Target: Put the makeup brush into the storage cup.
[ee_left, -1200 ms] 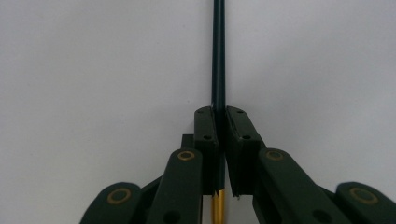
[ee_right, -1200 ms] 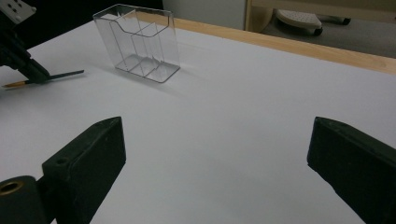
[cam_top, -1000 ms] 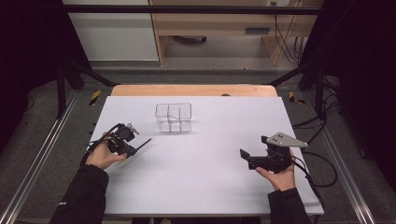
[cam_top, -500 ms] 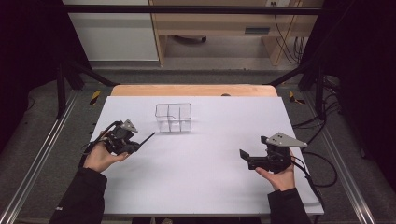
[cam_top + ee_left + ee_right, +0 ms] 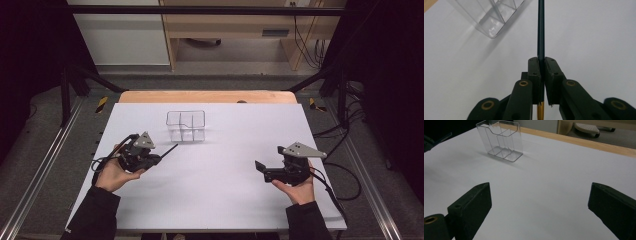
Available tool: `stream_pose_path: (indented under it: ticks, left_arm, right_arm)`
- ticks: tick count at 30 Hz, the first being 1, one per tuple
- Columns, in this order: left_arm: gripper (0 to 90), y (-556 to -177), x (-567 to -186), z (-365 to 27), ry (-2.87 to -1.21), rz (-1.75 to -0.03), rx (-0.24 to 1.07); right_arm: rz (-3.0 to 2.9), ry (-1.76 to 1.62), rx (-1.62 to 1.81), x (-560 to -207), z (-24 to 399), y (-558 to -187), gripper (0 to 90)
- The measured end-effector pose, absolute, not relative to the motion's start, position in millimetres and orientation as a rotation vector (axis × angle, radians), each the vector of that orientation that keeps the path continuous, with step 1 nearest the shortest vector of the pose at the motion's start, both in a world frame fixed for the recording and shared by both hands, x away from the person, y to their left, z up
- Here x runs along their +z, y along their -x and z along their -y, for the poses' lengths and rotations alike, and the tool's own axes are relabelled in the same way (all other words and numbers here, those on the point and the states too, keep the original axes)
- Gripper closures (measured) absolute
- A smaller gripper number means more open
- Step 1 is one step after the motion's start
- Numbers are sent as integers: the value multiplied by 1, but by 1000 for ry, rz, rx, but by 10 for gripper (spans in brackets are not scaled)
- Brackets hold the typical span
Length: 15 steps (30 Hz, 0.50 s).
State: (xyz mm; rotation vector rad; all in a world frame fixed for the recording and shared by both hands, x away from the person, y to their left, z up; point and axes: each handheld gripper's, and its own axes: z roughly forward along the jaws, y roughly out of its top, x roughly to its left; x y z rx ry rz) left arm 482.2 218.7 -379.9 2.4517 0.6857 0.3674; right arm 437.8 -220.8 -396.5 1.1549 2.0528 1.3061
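One dark pencil (image 5: 540,30), probably gold-ended, is clamped in the left gripper (image 5: 541,62), tip just short of the clear divided holder (image 5: 186,125). Tilt it upright over one compartment before letting go. The right gripper (image 5: 260,167) waits wide open.

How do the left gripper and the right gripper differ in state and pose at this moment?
The left gripper is shut on a dark pencil; the right gripper is open with nothing between its jaws. The left gripper points toward the clear plastic holder, the pencil tip near it; the right gripper sits farther from the holder, jaws facing the table's middle. Both are hand-held above the white table.
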Motion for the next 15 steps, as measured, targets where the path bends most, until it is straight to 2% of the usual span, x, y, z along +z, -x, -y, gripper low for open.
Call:
stream_pose_path:
  ticks: [15]
  left_arm:
    - [828,-467,-382,-184,-2456,-537,317]
  right_arm:
    - [-2076,-1129,1297,-398,217,-438,59]
